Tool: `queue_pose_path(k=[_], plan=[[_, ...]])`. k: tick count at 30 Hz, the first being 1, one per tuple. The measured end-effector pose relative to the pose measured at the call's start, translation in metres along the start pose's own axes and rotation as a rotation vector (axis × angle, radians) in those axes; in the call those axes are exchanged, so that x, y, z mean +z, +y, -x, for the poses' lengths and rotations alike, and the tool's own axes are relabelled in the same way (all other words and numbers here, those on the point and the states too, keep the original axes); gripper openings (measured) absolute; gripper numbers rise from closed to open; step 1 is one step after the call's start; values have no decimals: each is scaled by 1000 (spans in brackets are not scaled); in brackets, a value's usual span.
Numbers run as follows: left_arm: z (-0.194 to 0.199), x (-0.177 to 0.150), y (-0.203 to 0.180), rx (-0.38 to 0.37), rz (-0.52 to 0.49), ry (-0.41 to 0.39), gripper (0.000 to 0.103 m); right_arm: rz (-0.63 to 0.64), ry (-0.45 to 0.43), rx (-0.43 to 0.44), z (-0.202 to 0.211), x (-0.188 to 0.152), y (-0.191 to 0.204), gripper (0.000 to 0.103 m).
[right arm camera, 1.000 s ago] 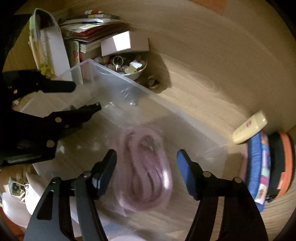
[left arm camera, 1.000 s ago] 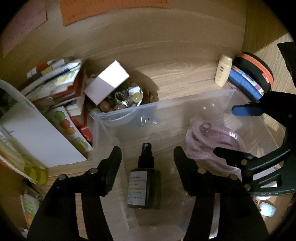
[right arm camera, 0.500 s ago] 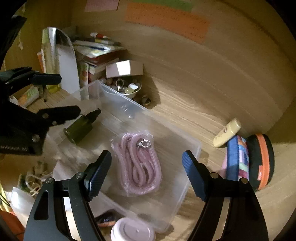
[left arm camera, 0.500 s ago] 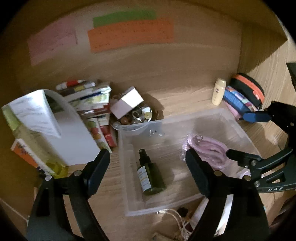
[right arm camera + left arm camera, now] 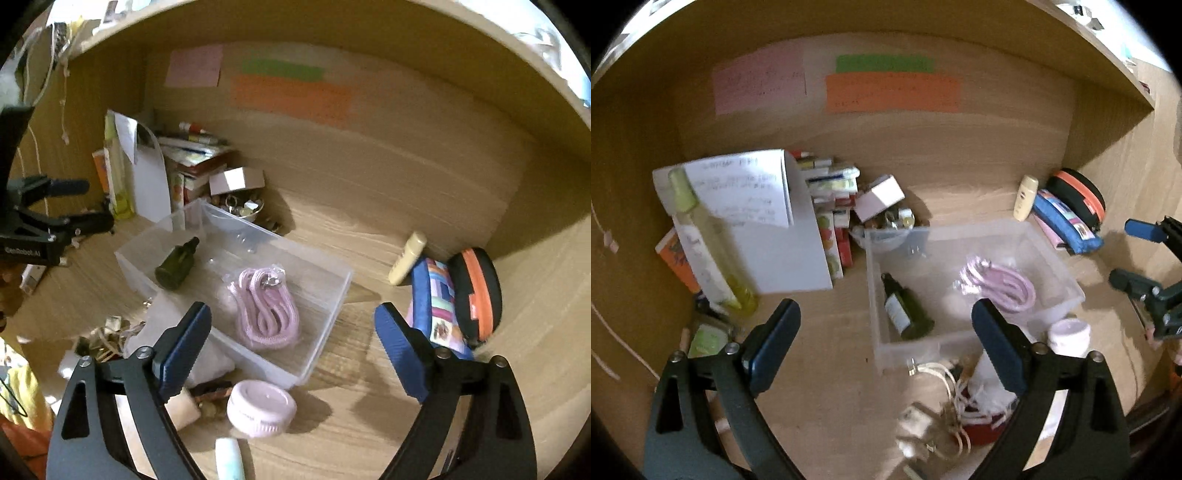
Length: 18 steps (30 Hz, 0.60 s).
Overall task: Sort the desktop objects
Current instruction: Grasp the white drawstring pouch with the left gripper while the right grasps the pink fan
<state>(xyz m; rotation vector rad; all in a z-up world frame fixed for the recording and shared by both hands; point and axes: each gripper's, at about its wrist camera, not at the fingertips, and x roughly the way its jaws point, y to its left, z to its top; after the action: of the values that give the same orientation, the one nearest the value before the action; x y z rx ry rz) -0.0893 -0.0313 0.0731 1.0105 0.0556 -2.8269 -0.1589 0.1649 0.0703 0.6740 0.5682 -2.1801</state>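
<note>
- I am looking down on the table (image 5: 827, 369), which is carrying a clear bin (image 5: 1067, 280) ahead of both sets of jaws, slightly right of centre for the left ones.
- Inside the bin, a bagged pink cord (image 5: 264, 314) is lying just beyond my right gripper (image 5: 291, 347), and a dark green spray bottle (image 5: 907, 312) is lying on its side ahead of my left gripper (image 5: 886, 347).
- Both sets of jaws have just been opening and are now standing wide apart with nothing between them; neither is touching the bin.
- Still outside the bin, a pink round jar (image 5: 261, 408) is sitting on the table just below my right jaws, near the bin's front wall.
- I am judging the jar rigid, light and smooth, so I would be closing across its short side wall rather than on the lid.
- A cream tube (image 5: 406, 258) is leaning beyond the right jaws against a blue pouch (image 5: 439, 302); it is probably soft and slippery, best pinched mid-body.
- A tangle of string and small bits (image 5: 945, 398) is lying between my left jaws, close in; it would be limp and snag-prone.
</note>
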Motion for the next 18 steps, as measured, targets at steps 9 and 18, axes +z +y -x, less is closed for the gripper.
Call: queue_pose_path(k=[9, 18], plan=[[-17, -25, -23, -98, -14, 109, 95, -54, 53, 24, -2, -34, -6, 90], [-64, -42, -69, -226, -77, 282, 95, -165, 192, 140, -43, -68, -8, 89]])
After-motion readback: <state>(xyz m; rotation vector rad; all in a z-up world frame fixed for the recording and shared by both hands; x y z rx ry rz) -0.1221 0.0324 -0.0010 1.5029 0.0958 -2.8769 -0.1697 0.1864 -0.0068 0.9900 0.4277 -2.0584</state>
